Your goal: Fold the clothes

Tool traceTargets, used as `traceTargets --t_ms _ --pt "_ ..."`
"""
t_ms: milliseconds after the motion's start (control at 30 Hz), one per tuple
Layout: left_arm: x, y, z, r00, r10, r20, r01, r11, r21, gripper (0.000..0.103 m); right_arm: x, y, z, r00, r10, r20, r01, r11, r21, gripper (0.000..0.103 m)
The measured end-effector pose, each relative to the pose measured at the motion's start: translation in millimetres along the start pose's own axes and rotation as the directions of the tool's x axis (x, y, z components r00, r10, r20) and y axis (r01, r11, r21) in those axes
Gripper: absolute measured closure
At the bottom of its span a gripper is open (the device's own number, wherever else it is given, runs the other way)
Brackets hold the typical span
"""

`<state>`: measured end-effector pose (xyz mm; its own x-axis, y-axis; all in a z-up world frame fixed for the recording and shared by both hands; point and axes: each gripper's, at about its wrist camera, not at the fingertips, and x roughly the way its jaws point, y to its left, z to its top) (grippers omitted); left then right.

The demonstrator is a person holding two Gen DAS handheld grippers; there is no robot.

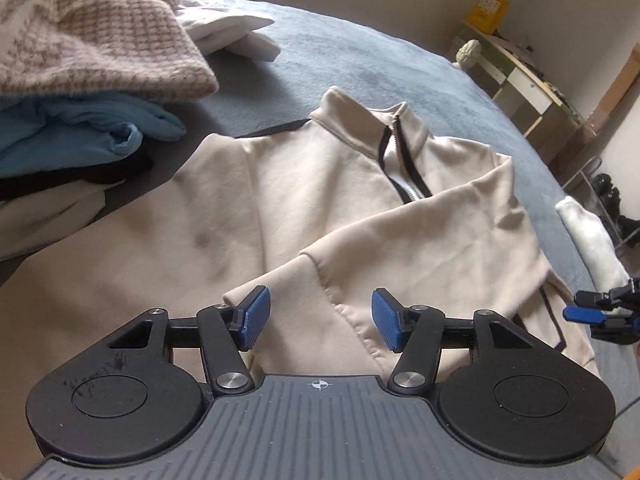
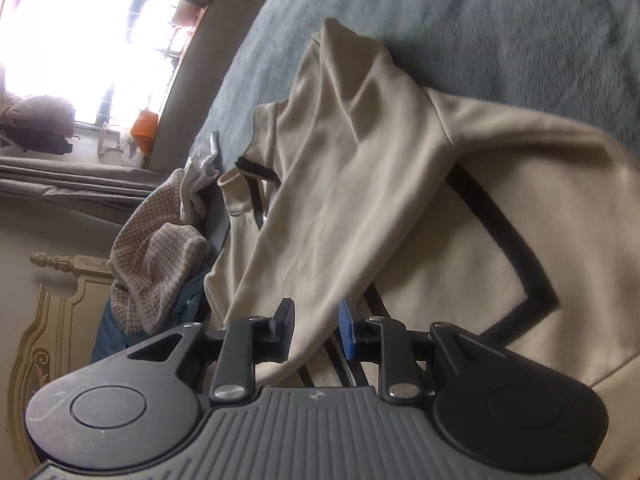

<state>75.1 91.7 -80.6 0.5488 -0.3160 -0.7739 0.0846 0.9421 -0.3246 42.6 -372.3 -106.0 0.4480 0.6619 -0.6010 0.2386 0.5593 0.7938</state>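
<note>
Beige zip-neck sweatshirt (image 1: 304, 200) lies spread on a grey-blue bed cover (image 1: 360, 56), collar at the far end, hem toward the camera in the left wrist view. One sleeve (image 1: 420, 232) is folded across the chest, its cuff end lying just beyond the left gripper (image 1: 320, 322).

Left gripper: jaws apart, roughly mid-width, blue pads (image 1: 256, 318) clear of the cloth on both sides. Nothing held. Sleeve cuff sits under and between the fingers, not pinched. Gripper hangs over the near part of the sweatshirt, angled down at it.

Right gripper (image 2: 314, 330): jaws narrow, a small gap between the pads. Folded sleeve (image 2: 340, 200) fabric runs down into that gap; cannot tell whether the pads actually press on it. In the left wrist view the right gripper (image 1: 600, 314) shows at the far right edge, beside the sweatshirt's right side, near its dark-trimmed hem.

Left of the sweatshirt: pile of other clothes, a checked knit (image 1: 100, 40) on top of a blue garment (image 1: 80, 136), white folded items (image 1: 236, 32) farther back. In the right wrist view the same knit (image 2: 156, 264) is left of the sweatshirt, by a carved headboard (image 2: 52, 320). Window (image 2: 100, 32) far left, bright.
</note>
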Motion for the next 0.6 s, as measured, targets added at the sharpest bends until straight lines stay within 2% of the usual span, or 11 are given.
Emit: traceTargets --t_ms 167,233,333,400,433,567,600 --pt "16 13 8 0.997 0.075 0.007 -0.075 0.997 -0.009 0.047 38 -17 -14 1.000 -0.026 0.009 0.026 0.998 0.060 0.077" --pt "21 16 8 0.997 0.076 -0.008 -0.076 0.997 -0.019 0.047 48 -23 -15 0.999 -0.036 0.021 0.034 0.996 0.081 0.077" --pt "26 15 6 0.996 0.081 -0.023 -0.081 0.997 -0.011 0.047 53 -30 -14 0.999 -0.010 0.044 0.005 0.994 0.107 0.078" --pt "27 13 6 0.997 0.079 -0.013 -0.079 0.997 0.001 0.047 53 -30 -13 0.998 -0.002 0.064 -0.004 0.995 0.098 0.078" --pt "26 12 5 0.997 0.079 -0.006 -0.079 0.997 0.007 0.049 54 -31 -12 0.997 0.002 0.074 -0.009 0.995 0.095 0.078" --pt "18 4 5 0.998 0.051 0.028 -0.052 0.997 0.057 0.081 57 -31 -11 0.994 0.014 0.111 -0.022 0.997 0.077 0.079" --pt "15 -1 4 0.998 0.047 0.041 -0.050 0.996 0.078 0.082 58 -30 -11 0.993 0.014 0.120 -0.023 0.997 0.070 0.080"
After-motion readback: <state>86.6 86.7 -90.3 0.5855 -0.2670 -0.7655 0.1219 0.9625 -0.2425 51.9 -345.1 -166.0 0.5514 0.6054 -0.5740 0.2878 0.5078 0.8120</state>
